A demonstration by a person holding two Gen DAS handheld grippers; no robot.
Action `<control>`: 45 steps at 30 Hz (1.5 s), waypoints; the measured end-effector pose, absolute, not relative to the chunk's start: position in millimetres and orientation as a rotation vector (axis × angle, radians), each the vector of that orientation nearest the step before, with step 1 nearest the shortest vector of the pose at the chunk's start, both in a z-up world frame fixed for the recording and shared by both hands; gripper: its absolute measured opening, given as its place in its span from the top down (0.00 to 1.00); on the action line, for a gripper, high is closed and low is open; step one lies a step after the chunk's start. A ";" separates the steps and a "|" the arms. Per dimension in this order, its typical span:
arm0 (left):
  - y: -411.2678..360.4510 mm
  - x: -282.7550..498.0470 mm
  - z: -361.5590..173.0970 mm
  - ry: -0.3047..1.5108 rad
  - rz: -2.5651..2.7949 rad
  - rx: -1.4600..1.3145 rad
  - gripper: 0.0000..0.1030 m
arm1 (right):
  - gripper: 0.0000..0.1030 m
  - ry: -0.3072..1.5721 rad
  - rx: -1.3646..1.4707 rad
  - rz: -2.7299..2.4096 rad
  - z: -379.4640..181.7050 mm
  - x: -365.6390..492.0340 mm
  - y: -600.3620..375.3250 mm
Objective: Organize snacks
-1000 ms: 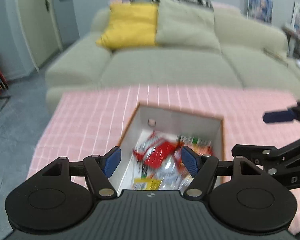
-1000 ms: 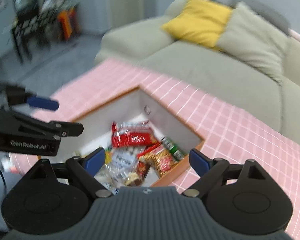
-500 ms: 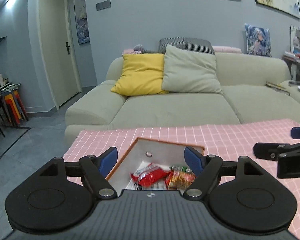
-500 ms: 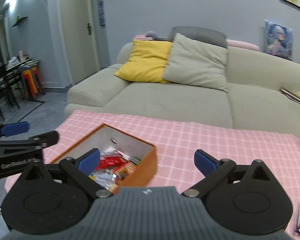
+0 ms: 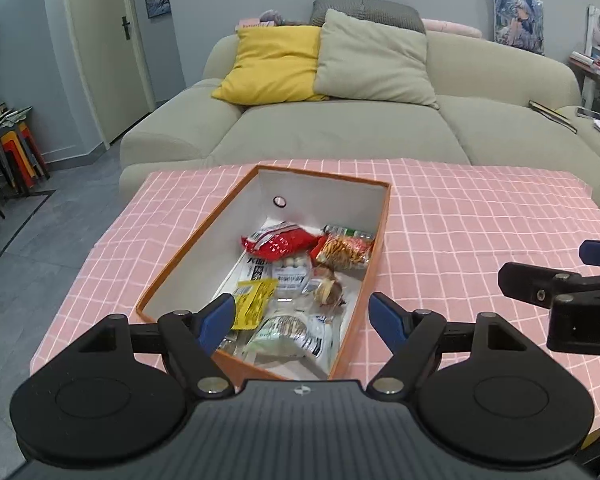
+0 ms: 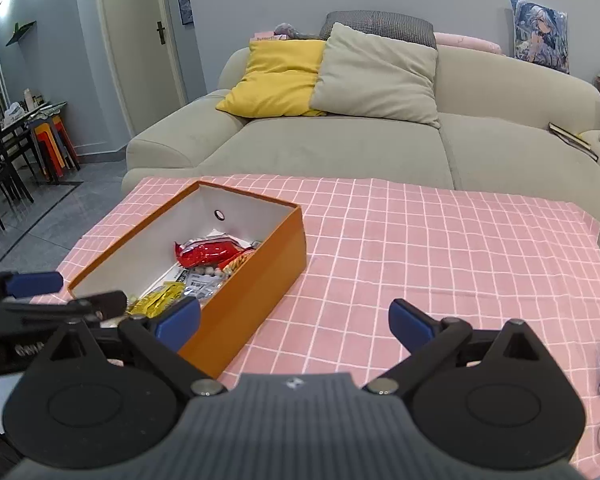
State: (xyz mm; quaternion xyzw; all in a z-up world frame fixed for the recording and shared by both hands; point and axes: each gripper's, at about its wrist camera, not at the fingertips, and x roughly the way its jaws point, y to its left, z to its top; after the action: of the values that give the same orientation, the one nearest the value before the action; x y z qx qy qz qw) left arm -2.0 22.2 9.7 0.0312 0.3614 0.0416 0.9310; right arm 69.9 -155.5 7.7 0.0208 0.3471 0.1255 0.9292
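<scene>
Snacks in orange box, both grippers empty.
Orange box sits on the left part of a pink checked tablecloth; inside lie a red packet, a yellow packet and clear bags. Left gripper hovers over the box's near end, jaws just opened and spread wide, nothing pinched. Right gripper, over bare cloth just right of the box, has also just opened wide and holds nothing.

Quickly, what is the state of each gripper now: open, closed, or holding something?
Left gripper: open, holding nothing, above the near end of the orange box.
Right gripper: open, holding nothing.
</scene>
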 end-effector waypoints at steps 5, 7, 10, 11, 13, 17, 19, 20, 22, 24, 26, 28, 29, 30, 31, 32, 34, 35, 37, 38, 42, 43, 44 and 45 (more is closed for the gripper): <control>26.1 -4.1 10.3 0.742 0.096 0.043 0.13 | 0.06 0.705 0.030 0.270 6.8 66.8 -148.5; 26.7 -4.4 10.9 0.741 0.100 0.040 0.13 | 0.06 0.705 0.030 0.270 6.5 67.2 -147.0; 27.2 -3.2 11.1 0.744 0.101 0.038 0.13 | 0.06 0.706 0.027 0.266 5.8 67.5 -146.9; 27.2 -2.9 11.4 0.746 0.100 0.035 0.13 | 0.06 0.706 0.027 0.264 5.5 67.8 -147.0; 28.0 -3.0 11.9 0.747 0.098 0.031 0.13 | 0.06 0.706 0.027 0.262 5.2 68.0 -147.1; 28.7 -3.4 12.4 0.744 0.102 0.034 0.13 | 0.06 0.707 0.025 0.260 4.6 68.2 -147.5; 28.7 -3.7 12.9 0.743 0.103 0.034 0.13 | 0.06 0.707 0.025 0.261 4.6 68.0 -147.1; 28.3 -3.4 12.8 0.744 0.104 0.034 0.13 | 0.06 0.708 0.025 0.261 4.5 68.1 -147.1; 28.4 -3.6 13.3 0.746 0.103 0.031 0.13 | 0.06 0.707 0.025 0.261 4.6 68.1 -147.2; 27.8 -4.2 13.7 0.745 0.104 0.032 0.13 | 0.06 0.707 0.025 0.261 4.6 68.0 -147.3; 28.2 -3.8 13.5 0.746 0.103 0.031 0.13 | 0.06 0.708 0.025 0.261 4.5 68.1 -147.3; 28.3 -4.1 13.7 0.747 0.103 0.031 0.13 | 0.06 0.708 0.025 0.261 4.6 68.1 -147.5; 28.4 -4.4 14.3 0.747 0.104 0.032 0.13 | 0.06 0.708 0.025 0.262 4.7 68.2 -147.6; 28.4 -4.6 14.5 0.748 0.105 0.032 0.13 | 0.06 0.708 0.025 0.262 4.7 68.1 -147.8; 28.7 -4.8 14.6 0.749 0.106 0.033 0.13 | 0.06 0.708 0.025 0.262 4.8 68.1 -147.8; 28.8 -4.5 15.2 0.749 0.106 0.034 0.13 | 0.06 0.708 0.025 0.262 4.7 68.1 -147.8; 29.1 -4.6 15.8 0.749 0.106 0.035 0.13 | 0.06 0.709 0.026 0.261 4.0 68.3 -147.6; 29.2 -4.6 15.7 0.748 0.105 0.035 0.13 | 0.06 0.710 0.026 0.259 3.5 68.2 -147.4; 29.2 -4.5 15.6 0.747 0.105 0.035 0.13 | 0.06 0.710 0.028 0.257 2.4 67.8 -147.3; 29.4 -4.7 15.5 0.747 0.105 0.036 0.13 | 0.06 0.710 0.029 0.255 1.9 67.5 -147.2; 29.9 -4.4 16.0 0.745 0.104 0.036 0.13 | 0.06 0.709 0.029 0.255 1.2 67.1 -146.8; 29.9 -4.4 16.0 0.745 0.104 0.035 0.13 | 0.06 0.709 0.029 0.255 1.0 67.1 -146.7; 30.0 -4.3 16.0 0.745 0.104 0.035 0.13 | 0.06 0.709 0.029 0.255 0.9 67.1 -146.6; 30.0 -4.2 16.0 0.746 0.105 0.035 0.13 | 0.06 0.709 0.029 0.254 1.0 67.1 -146.6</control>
State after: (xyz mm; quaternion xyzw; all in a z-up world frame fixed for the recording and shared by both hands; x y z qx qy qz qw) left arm -4.2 30.0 16.0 0.0170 0.3642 0.0513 0.9297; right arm 67.1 -146.6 1.0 0.0143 0.3460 0.1240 0.9299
